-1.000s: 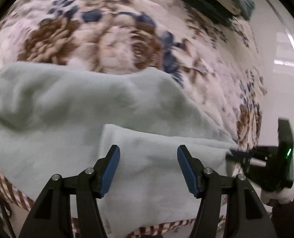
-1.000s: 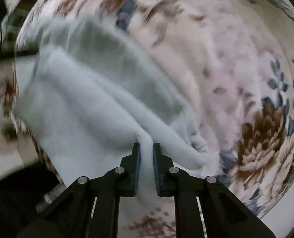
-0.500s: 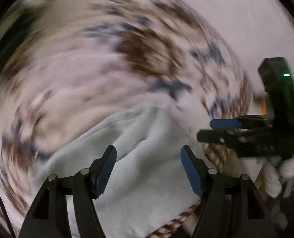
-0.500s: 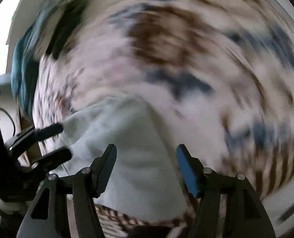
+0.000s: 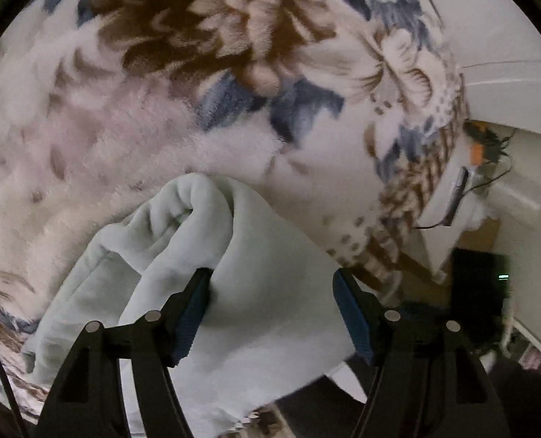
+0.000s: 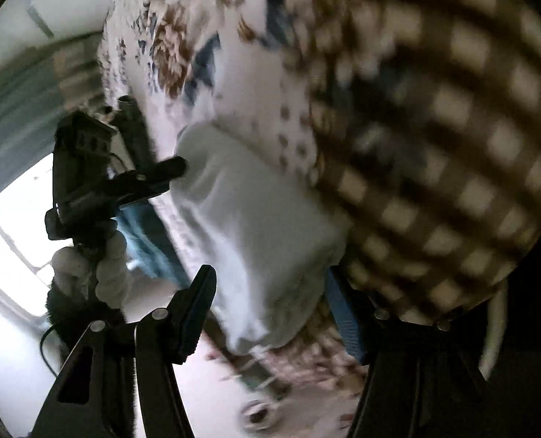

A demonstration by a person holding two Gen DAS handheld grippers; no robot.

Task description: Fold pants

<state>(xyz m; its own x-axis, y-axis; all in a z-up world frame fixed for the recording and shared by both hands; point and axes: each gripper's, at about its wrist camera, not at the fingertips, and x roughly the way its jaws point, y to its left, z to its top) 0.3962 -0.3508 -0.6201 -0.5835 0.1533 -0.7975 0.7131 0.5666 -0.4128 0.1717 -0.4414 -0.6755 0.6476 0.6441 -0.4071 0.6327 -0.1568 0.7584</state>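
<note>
Floral fleece blanket (image 5: 131, 116) covers the bed, its brown checked border (image 6: 434, 153) hanging over the edge. On it, near that edge, lie the pale mint fleece pants (image 5: 270, 284), folded into a thick bundle. Both jaws of the left hand-held gripper (image 5: 272, 314) stand spread, straddling the bundle, one pad touching a fold. Likewise spread, the right hand-held gripper (image 6: 270, 314) flanks the bundle's near end without pinching it.
</note>
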